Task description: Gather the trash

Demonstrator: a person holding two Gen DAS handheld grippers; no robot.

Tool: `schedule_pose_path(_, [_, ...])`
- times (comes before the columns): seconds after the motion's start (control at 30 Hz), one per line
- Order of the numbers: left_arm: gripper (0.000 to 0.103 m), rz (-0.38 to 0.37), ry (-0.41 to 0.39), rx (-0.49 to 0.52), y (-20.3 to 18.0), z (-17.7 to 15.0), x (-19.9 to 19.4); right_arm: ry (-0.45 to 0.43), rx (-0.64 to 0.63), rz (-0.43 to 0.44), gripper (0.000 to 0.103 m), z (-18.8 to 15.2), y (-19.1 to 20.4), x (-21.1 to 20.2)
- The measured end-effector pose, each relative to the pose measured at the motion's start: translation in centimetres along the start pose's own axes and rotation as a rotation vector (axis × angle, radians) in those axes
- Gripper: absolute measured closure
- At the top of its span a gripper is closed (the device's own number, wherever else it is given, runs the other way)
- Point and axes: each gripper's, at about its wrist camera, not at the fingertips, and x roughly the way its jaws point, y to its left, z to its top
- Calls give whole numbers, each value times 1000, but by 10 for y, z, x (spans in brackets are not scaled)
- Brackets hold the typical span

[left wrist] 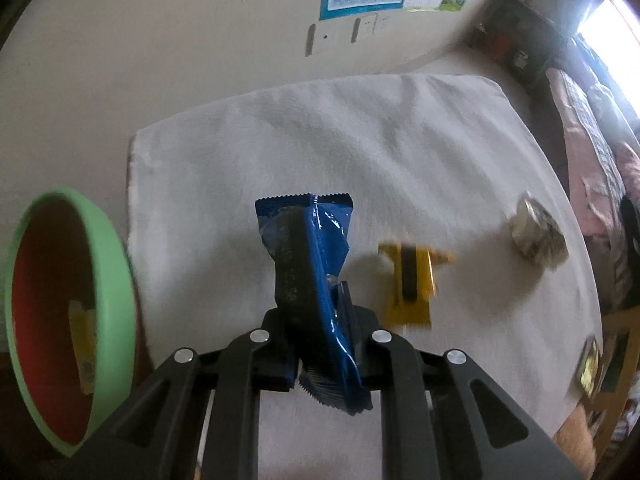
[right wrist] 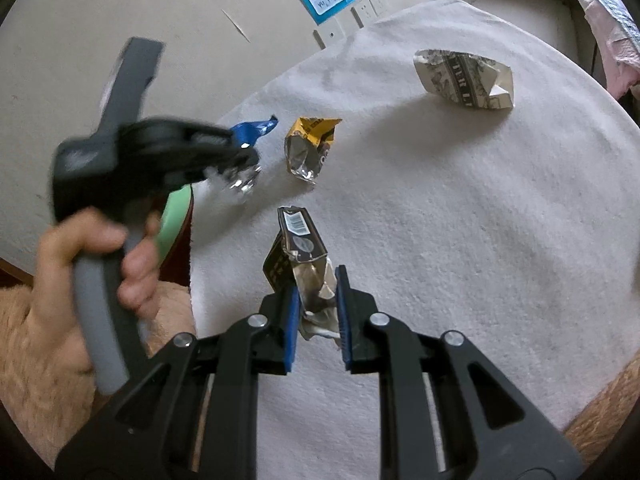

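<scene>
Our left gripper (left wrist: 320,320) pinched the blue wrapper (left wrist: 308,248) by its tail, near the bin (left wrist: 108,240). Right gripper (right wrist: 316,308) clamped the black wrapper (right wrist: 298,248), likely bin-bound too.

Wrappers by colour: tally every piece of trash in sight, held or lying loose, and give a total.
Blue wrapper, in the left gripper: 1
Black wrapper, in the right gripper: 1
Yellow wrapper on the cloth: 1
Yellow wrapper in the green bin: 1
Grey printed paper wrapper: 1
Total: 5
</scene>
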Motion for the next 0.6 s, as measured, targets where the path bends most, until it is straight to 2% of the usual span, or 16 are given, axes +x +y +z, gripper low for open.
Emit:
schedule_pose_path(0.17, [88, -35, -8, 48, -1, -31, -18, 24, -3, -22, 86, 0, 2, 8])
schedule_pose_path(0.27, [85, -29, -22, 73, 2, -44, -24, 27, -8, -41, 84, 0, 2, 9])
schedule_pose_path(0.47, [83, -67, -18, 97, 2, -45, -19, 35, -10, -70, 84, 1, 2, 12])
schedule_pose_path(0.53, [81, -70, -21, 105, 1, -48, -21, 38, -12, -82, 81, 1, 3, 14])
schedule_pose_path(0.6, [78, -71, -20, 107, 0, -50, -21, 45, -10, -94, 68, 1, 3, 17])
